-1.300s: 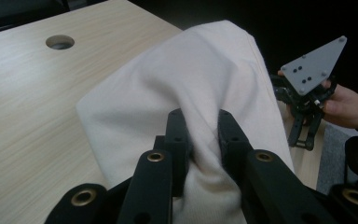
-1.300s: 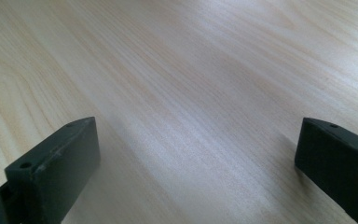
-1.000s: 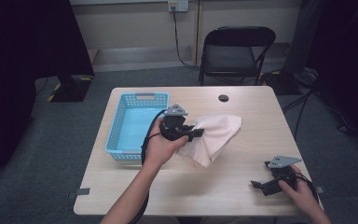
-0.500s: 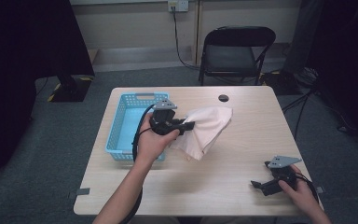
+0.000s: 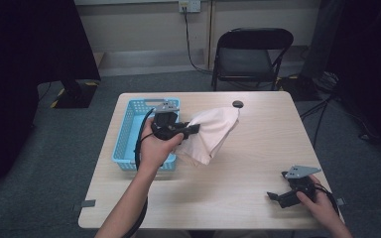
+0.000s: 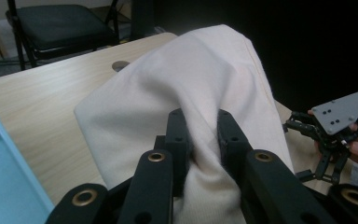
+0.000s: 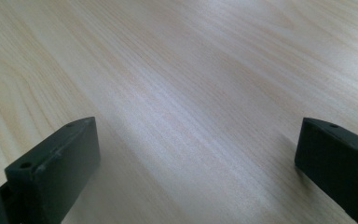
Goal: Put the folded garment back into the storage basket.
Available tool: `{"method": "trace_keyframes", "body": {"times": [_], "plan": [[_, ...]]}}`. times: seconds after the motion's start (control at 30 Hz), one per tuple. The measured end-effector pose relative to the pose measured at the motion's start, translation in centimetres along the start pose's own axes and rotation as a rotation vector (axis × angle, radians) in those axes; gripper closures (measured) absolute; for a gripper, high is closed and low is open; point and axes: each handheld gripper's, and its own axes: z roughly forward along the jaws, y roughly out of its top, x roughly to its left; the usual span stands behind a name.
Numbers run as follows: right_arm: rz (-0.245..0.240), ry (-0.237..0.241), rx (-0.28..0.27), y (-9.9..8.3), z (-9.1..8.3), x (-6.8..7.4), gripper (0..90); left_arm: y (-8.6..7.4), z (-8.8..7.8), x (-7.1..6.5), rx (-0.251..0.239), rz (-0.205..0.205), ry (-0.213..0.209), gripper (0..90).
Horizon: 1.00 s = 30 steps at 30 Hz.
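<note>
— Where was the cloth (image 5: pixel 209 133) just then?

— Centre of the high view, a little above the middle of the frame. The left gripper (image 5: pixel 187 130) had it pinched, jaws together on a fold of the pale fabric (image 6: pixel 200 116), and most of it hung off the table to the right of the jaws and below them, its upper corner reaching up and right toward a small dark disc (image 5: pixel 237 104).

— And the basket?

— The blue basket (image 5: pixel 124 134) lay immediately left of that gripper, its long axis running top to bottom in the frame. So I judged the cloth had to travel leftward, and the left hand (image 5: pixel 155 146) was plainly the nearer one.

— The other gripper?

— The right gripper (image 5: pixel 280 197) sat at the lower right of the frame, well apart from cloth and basket, jaws wide apart over bare wood (image 7: pixel 182 93) with nothing between them.

— The setting?

— A light wooden table (image 5: pixel 258 163) on grey carpet, a black folding chair (image 5: pixel 250 54) behind it at the top of the frame, and dark curtains at either side.
</note>
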Motion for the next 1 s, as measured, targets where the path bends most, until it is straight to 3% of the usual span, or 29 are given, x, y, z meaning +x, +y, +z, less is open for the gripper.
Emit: {"method": "trace_keyframes", "body": {"times": [1.0], "plan": [[0.0, 0.001, -0.001, 0.0, 0.0, 0.0, 0.0, -0.5, -2.7, 3.3, -0.035, -0.057, 0.123, 78.5]]}}
